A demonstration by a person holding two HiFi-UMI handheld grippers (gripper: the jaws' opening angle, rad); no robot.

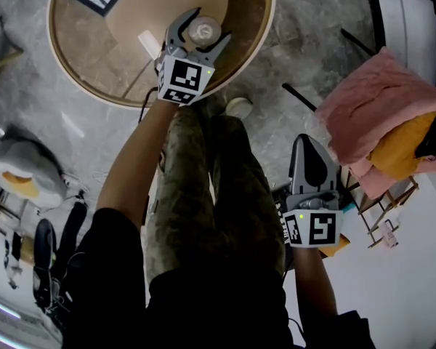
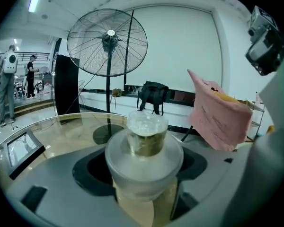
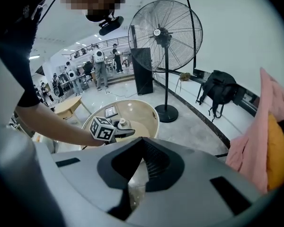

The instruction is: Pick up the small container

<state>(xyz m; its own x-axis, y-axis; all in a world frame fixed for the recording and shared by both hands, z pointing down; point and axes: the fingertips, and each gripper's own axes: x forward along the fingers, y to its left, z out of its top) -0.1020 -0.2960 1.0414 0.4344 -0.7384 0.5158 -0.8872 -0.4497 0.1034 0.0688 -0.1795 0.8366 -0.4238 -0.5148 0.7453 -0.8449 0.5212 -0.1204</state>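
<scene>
Grey marbled floor (image 1: 291, 57) fills the head view, with a round tan table (image 1: 73, 57) at the top of the frame. Nearest, at lower right, the right gripper (image 1: 309, 145) hangs over the floor with nothing in it. Its own view shows the two jaws pressed together into a closed point. Just right of it, pink cloth (image 1: 378, 115) is draped over an orange bundle (image 1: 407, 147) on a rack.

Farther up, at top centre, the left gripper (image 1: 207, 26) reaches over the table's near edge. Its jaws curve round the small container (image 1: 203, 30), a clear plastic pot with a narrower cap. In the left gripper view the pot's wide body fills the gap and touches both jaws, pinched. Whether it rests on the tabletop cannot be told.

Beyond the table stands a tall floor fan (image 2: 107, 41), and a black backpack (image 2: 153, 92) lies against the white wall.
</scene>
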